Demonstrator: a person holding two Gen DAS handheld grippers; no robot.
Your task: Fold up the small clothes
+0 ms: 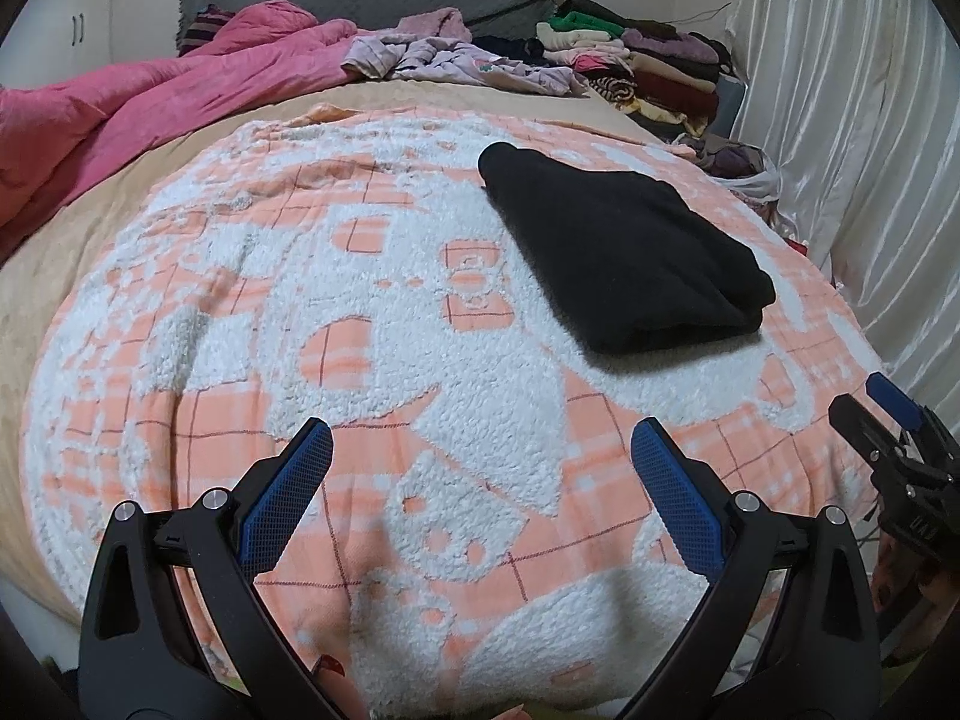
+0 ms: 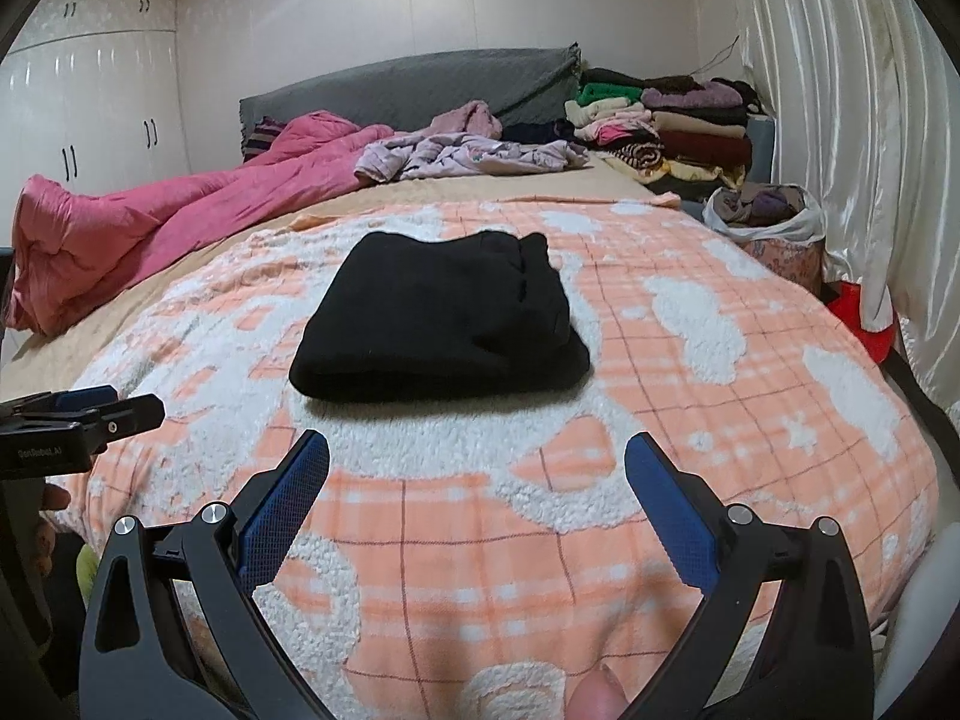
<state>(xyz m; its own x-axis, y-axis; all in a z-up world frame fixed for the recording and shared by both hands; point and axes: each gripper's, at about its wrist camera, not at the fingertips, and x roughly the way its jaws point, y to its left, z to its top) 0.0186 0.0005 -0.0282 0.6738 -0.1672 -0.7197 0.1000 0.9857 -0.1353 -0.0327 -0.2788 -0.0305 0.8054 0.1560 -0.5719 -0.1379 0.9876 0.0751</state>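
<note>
Near the folded black cloth (image 2: pixel 441 315) on the blanket (image 2: pixel 660 480), left gripper (image 1: pixel 480 480) and right gripper (image 2: pixel 477 489) gape wide, holding nothing.

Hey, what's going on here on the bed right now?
A person is folding small clothes with a handheld claw in each hand. A black garment lies folded on the peach and white blanket. The left claw and right claw are both open, holding nothing. Loose clothes wait farther back.
</note>
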